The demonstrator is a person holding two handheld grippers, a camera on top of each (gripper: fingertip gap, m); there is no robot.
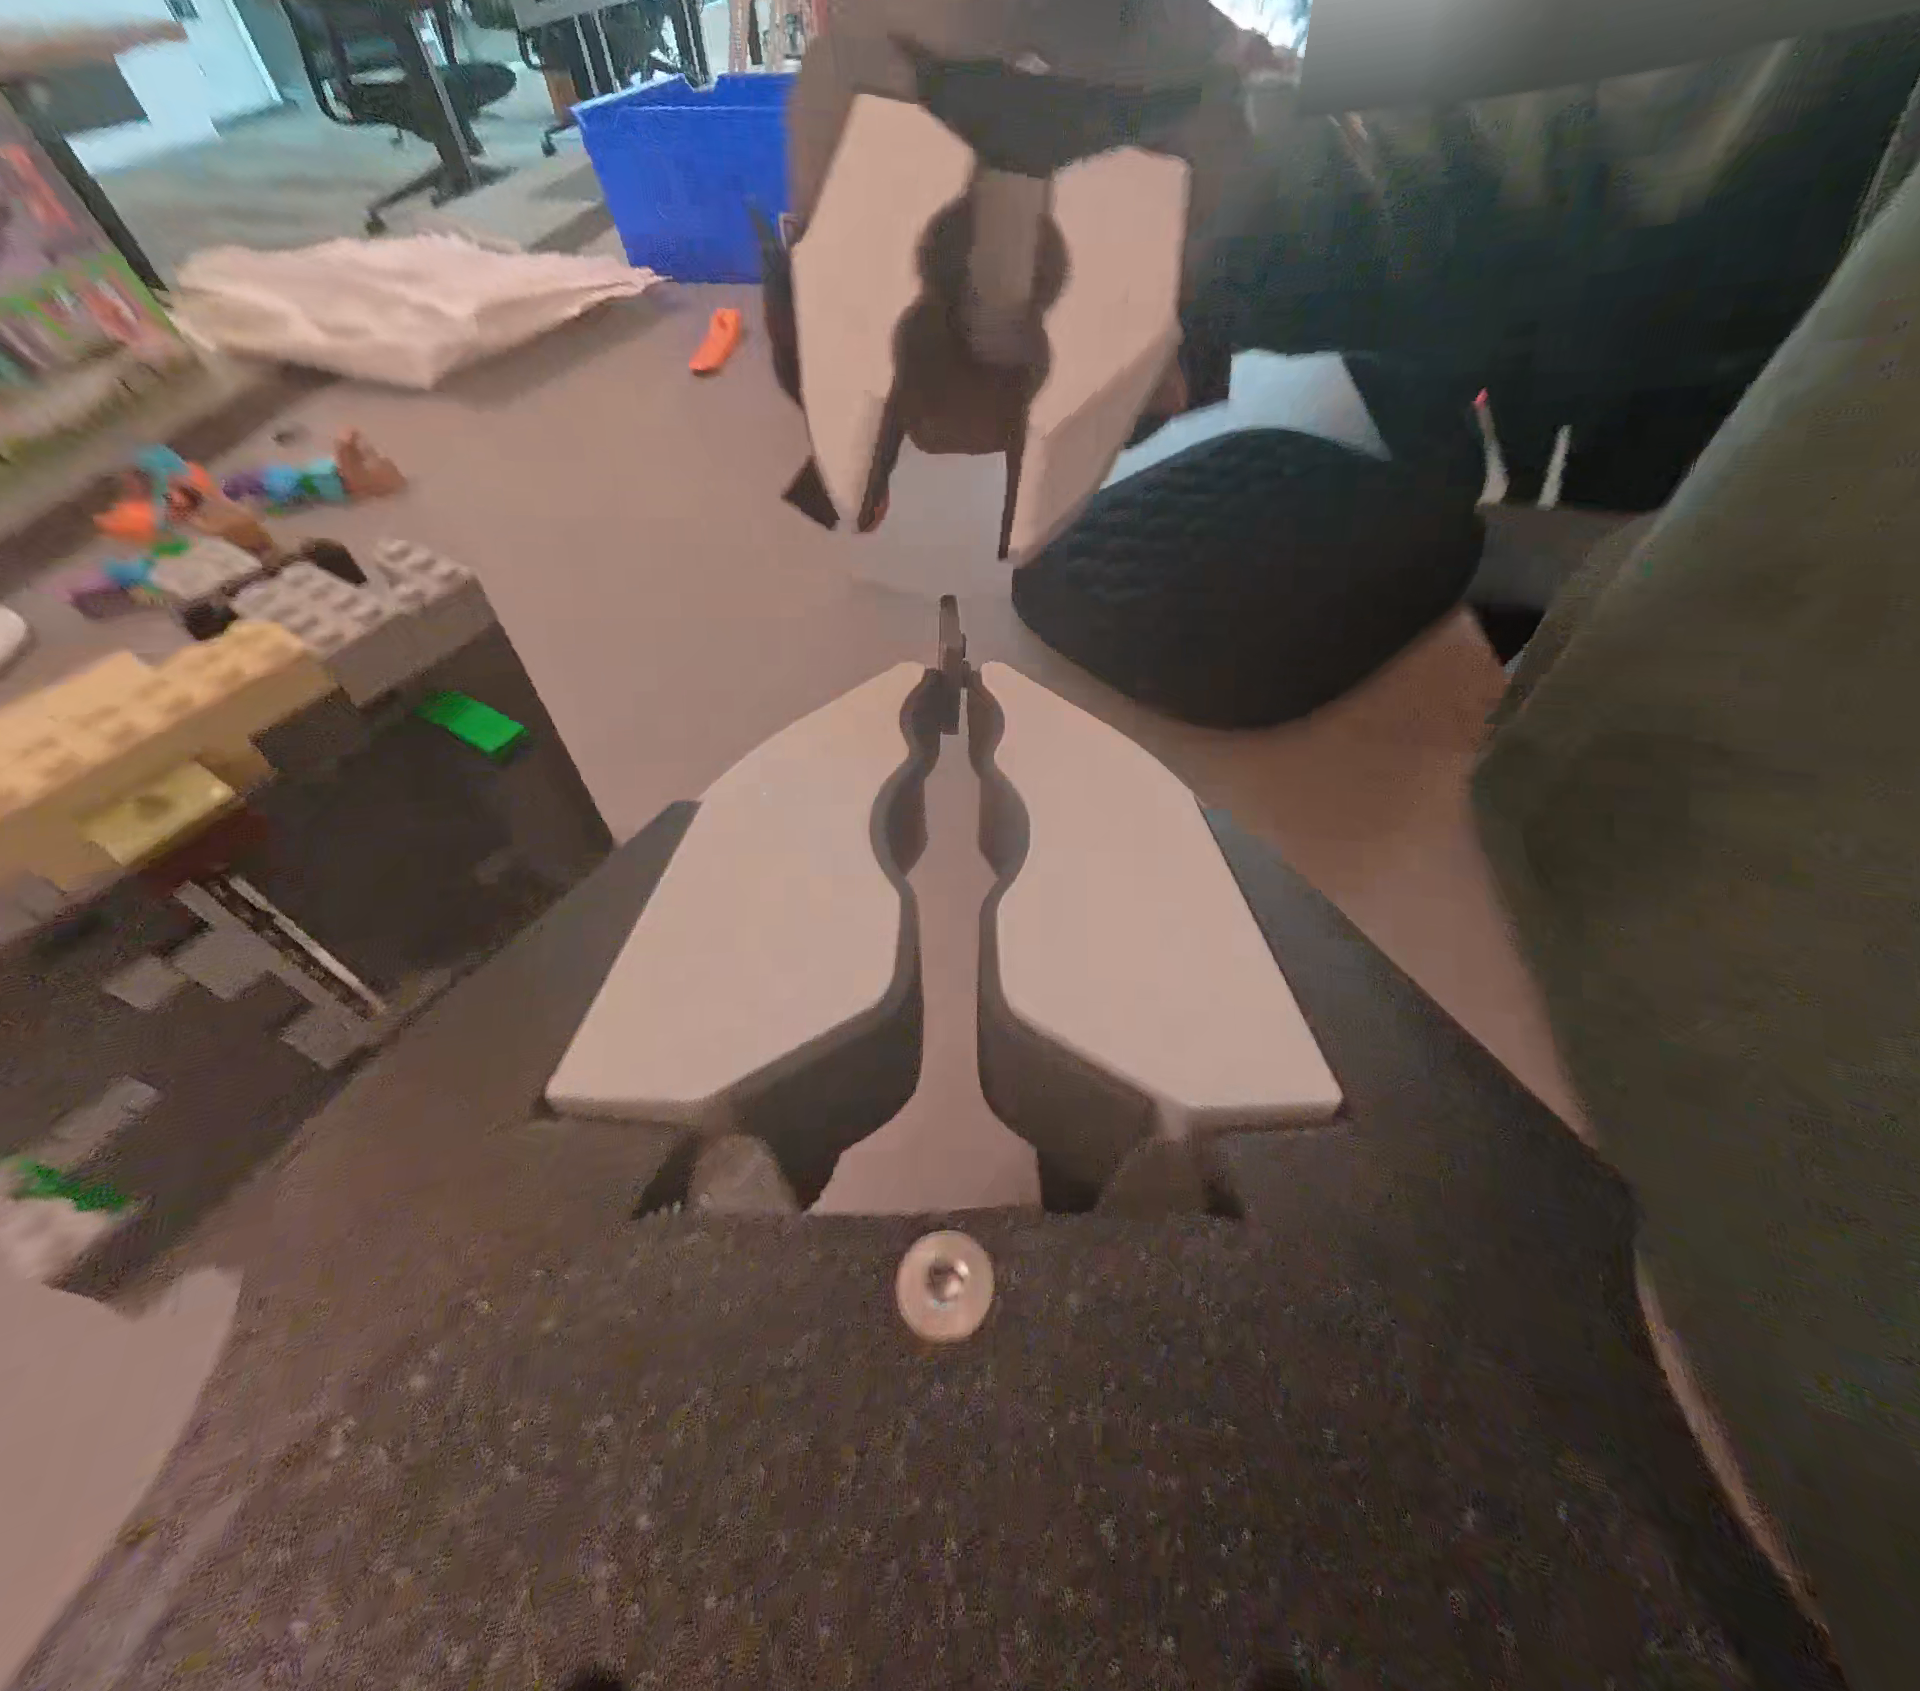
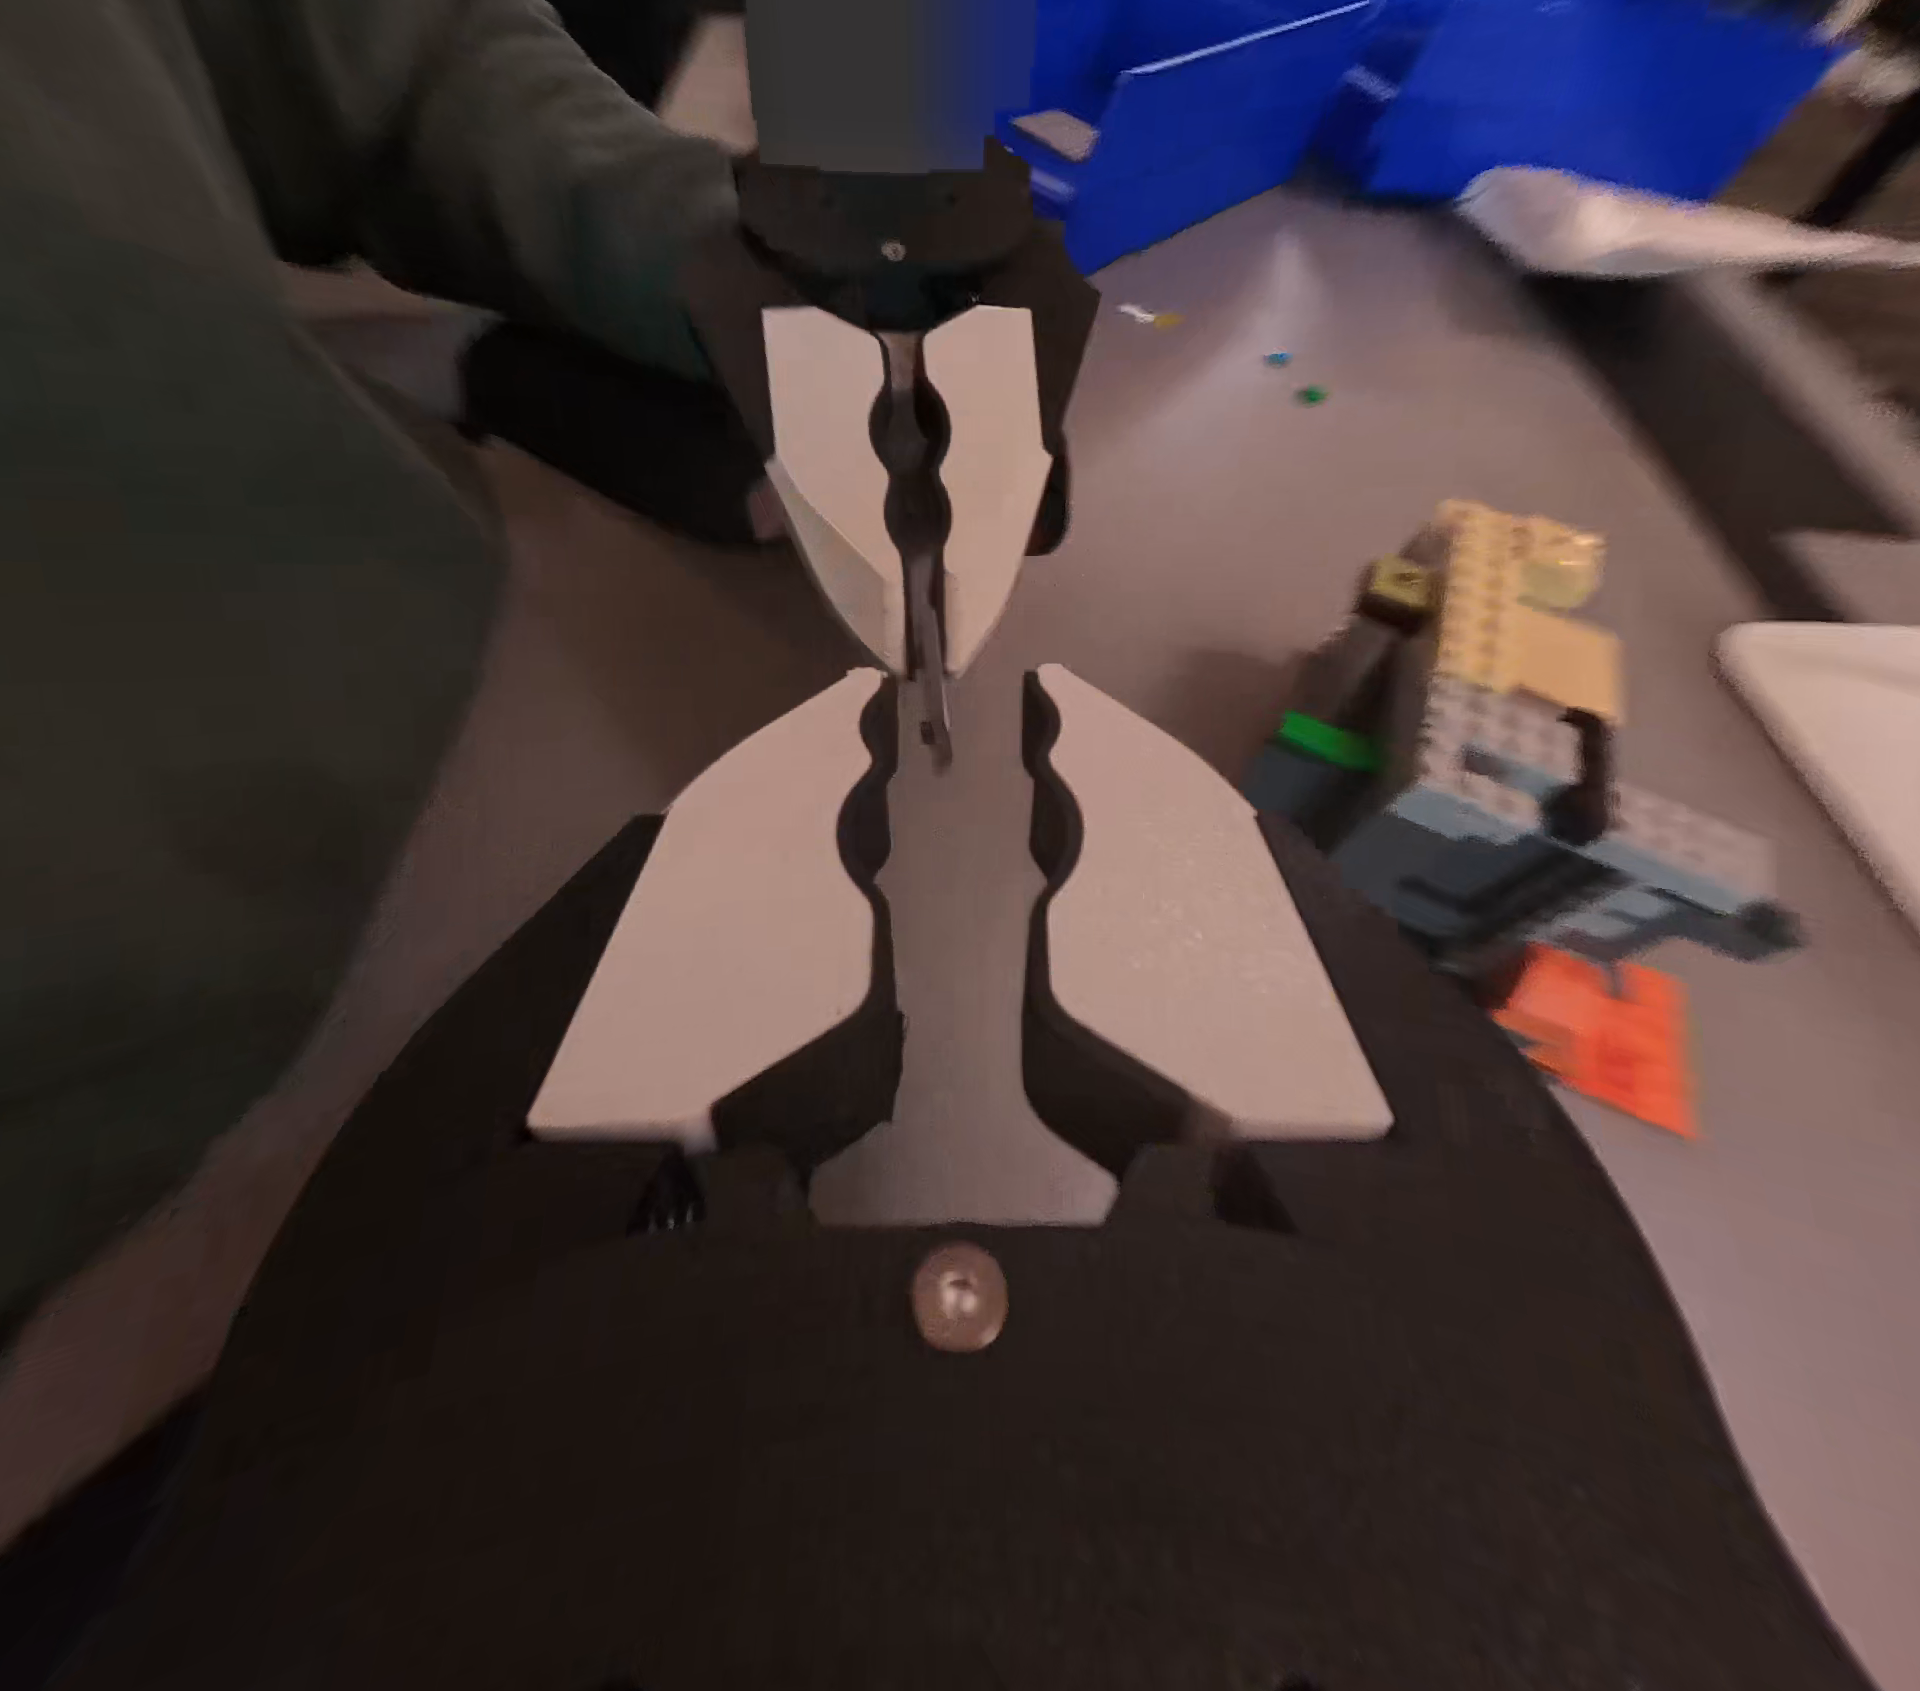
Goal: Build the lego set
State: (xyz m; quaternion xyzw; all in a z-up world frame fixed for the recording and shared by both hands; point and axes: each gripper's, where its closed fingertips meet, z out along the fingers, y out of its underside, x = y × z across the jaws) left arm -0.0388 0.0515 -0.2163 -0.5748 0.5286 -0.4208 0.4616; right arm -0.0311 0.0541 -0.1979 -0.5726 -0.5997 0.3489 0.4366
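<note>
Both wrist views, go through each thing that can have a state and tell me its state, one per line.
Left gripper: fingers shut on a thin dark flat piece.
Right gripper: fingers open, nothing pressed between them.
Thin dark flat piece: upright, its free end between the right gripper's open fingers.
Brick building: partly built, standing on the table.
Blue bin: open-topped.
Orange piece: lying flat.

Blue bins (image 2: 1226, 114), brick model (image 2: 1507, 758), orange plate (image 2: 1610, 1049), white cloth (image 1: 405, 301), office chairs (image 1: 343, 10)
</note>
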